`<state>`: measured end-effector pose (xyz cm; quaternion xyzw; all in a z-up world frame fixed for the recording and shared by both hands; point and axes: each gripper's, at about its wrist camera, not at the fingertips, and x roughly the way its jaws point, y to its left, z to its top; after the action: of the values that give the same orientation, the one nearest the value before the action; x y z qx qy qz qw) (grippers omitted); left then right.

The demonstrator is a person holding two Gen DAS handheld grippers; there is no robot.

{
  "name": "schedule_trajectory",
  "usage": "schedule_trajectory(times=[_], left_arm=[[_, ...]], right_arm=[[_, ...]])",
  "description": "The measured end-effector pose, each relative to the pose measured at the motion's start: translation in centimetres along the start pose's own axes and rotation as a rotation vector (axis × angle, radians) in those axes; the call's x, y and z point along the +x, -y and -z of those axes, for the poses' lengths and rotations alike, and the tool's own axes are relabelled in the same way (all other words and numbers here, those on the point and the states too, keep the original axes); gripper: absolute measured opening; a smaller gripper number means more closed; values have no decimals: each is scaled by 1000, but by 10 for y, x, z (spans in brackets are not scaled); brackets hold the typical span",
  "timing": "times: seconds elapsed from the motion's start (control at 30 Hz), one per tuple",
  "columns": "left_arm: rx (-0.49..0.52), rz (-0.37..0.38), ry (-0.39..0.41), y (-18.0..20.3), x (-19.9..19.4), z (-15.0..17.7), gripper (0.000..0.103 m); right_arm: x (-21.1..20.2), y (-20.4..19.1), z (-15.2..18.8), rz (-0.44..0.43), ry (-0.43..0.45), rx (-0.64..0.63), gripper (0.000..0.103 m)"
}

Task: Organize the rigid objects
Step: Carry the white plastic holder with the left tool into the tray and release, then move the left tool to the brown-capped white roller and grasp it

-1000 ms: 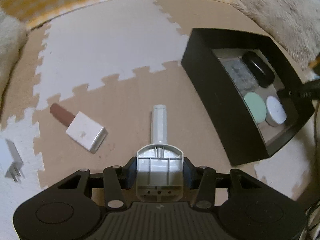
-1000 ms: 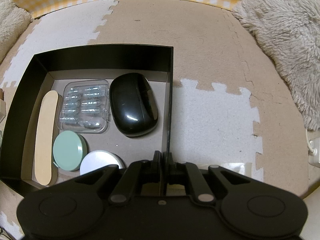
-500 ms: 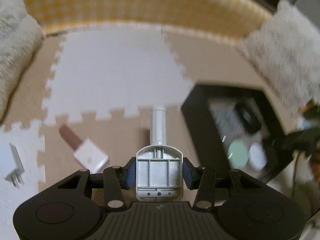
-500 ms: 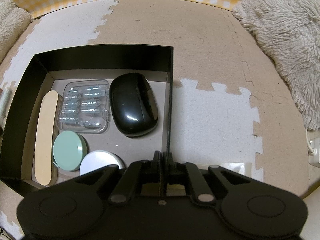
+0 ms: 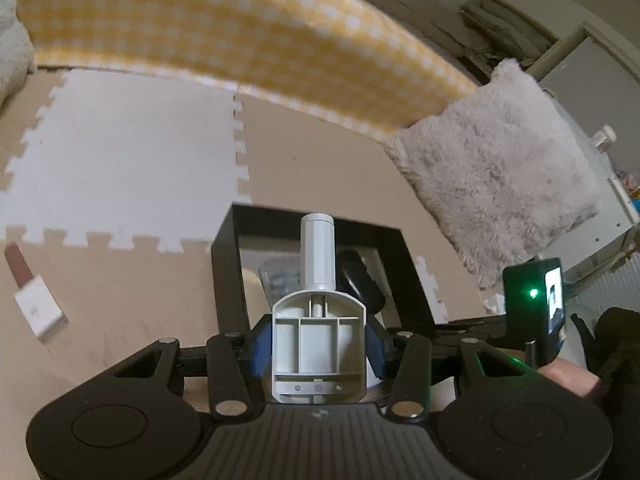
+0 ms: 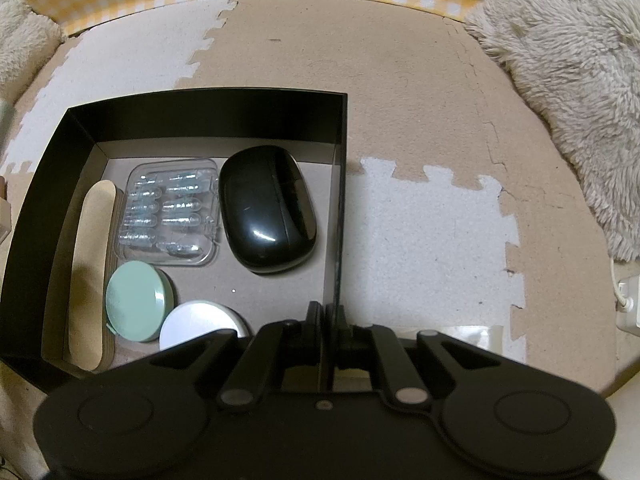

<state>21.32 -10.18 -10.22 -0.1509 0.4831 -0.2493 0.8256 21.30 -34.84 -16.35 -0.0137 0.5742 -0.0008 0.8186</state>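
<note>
left gripper point(image 5: 319, 354) pinching grey plastic part point(image 5: 319, 336) by wide base | looks light, stiff, smooth | right gripper point(image 6: 329, 312) pinching box point(image 6: 339, 184) wall

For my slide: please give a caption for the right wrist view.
Right gripper pinches the wall of the black box holding five items.

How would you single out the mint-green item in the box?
Find the black box on the foam mat. Against its near-left part, beside the wooden stick, sits the round tin. It alone is mint green; the round one touching it is white.
</note>
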Motion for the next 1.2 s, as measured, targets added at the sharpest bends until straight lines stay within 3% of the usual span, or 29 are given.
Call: schedule_trajectory(times=[0.23,0.33,0.83,0.97,1.2], left_arm=[[-12,-80,-18,8,15,9,48],[5,-121,-26,8,16,14,55],[83,-109,-82,22,9,22,71],[99,-123,-85,25,7,24,86],[98,-146,-97,23,6,25,101]], right_arm=[[0,0,0,0,0,0,8],[0,0,0,0,0,0,8],[0,-1,-1,2,0,-2,8],[0,-1,-1,2,0,-2,8],[0,-1,0,1,0,-2,8]])
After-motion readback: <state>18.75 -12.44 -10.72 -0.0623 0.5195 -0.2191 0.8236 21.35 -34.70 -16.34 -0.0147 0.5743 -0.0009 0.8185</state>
